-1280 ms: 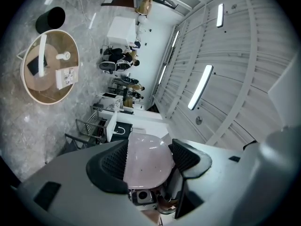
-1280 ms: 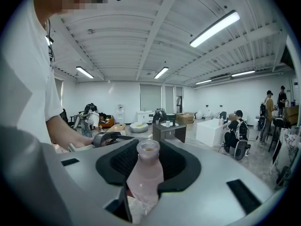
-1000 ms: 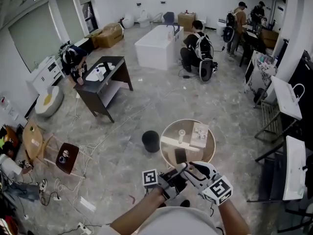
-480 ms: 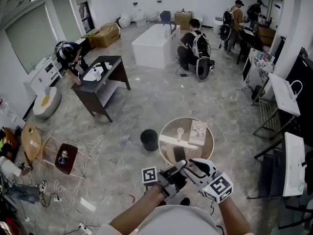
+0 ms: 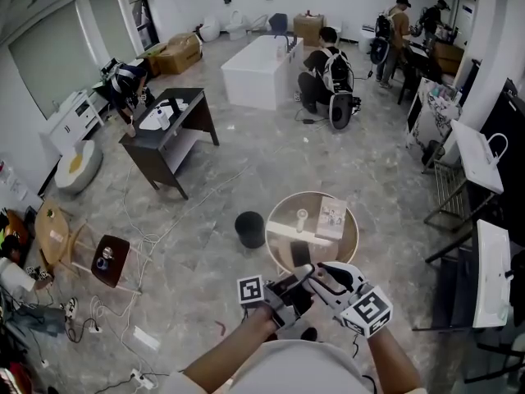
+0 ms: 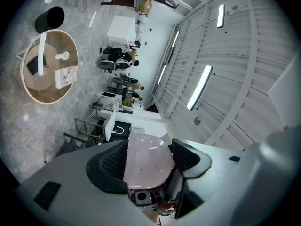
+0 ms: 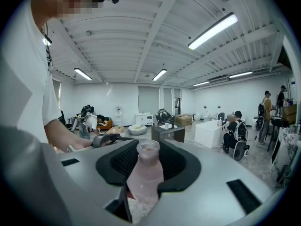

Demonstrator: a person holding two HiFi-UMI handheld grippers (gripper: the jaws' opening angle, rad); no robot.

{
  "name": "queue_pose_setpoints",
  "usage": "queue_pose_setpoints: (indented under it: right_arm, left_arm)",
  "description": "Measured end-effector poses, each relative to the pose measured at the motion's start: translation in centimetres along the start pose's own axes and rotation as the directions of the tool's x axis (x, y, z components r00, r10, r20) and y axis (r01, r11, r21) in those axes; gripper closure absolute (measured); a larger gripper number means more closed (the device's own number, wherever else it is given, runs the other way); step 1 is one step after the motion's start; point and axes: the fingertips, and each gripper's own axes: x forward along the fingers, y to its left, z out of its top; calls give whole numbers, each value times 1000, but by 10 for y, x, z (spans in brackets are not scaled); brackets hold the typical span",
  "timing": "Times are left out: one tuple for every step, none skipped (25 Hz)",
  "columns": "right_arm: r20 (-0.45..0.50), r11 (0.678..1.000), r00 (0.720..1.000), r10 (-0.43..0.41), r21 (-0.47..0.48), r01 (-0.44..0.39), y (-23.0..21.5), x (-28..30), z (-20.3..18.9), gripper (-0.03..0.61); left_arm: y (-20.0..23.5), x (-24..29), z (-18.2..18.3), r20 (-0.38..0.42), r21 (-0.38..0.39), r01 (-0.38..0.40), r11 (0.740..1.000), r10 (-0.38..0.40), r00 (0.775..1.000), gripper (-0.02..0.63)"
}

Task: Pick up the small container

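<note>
A small pale pink bottle (image 7: 145, 175) with an open neck stands upright between the jaws of my right gripper (image 7: 149, 166), which is shut on its body. In the left gripper view the same bottle's rounded pink body (image 6: 146, 161) fills the gap between the ribbed pads of my left gripper (image 6: 148, 157), which is shut on it too. In the head view both grippers, left (image 5: 287, 292) and right (image 5: 326, 279), meet close to my chest, just short of the round table (image 5: 349, 245). The bottle is hidden between them there.
On the round table stand a small white container (image 5: 302, 217), a printed box (image 5: 332, 217), a white strip (image 5: 287, 234) and a flat black item (image 5: 301, 254). A black bin (image 5: 250, 228) stands left of it. Cables lie on the floor; people work farther off.
Both grippers stay together on the bottle. The head view has drifted slightly, so the round table sits a little higher in it.
</note>
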Motion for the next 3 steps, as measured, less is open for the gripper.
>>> queue_pose_setpoints:
  right_arm:
    - [0, 1000, 1000, 1, -1, -1, 1, 0, 0, 428]
    - [1, 1000, 1000, 1, -2, -1, 2, 1, 1, 428]
    - [1, 1000, 1000, 2, -3, -2, 3, 1, 1, 428]
  left_arm:
    - [0, -1, 0, 0, 2, -1, 1000, 1, 1000, 313]
    - [0, -2, 0, 0, 2, -2, 1000, 2, 1000, 313]
    - [-1, -3, 0, 0, 3, -3, 1000, 3, 1000, 313]
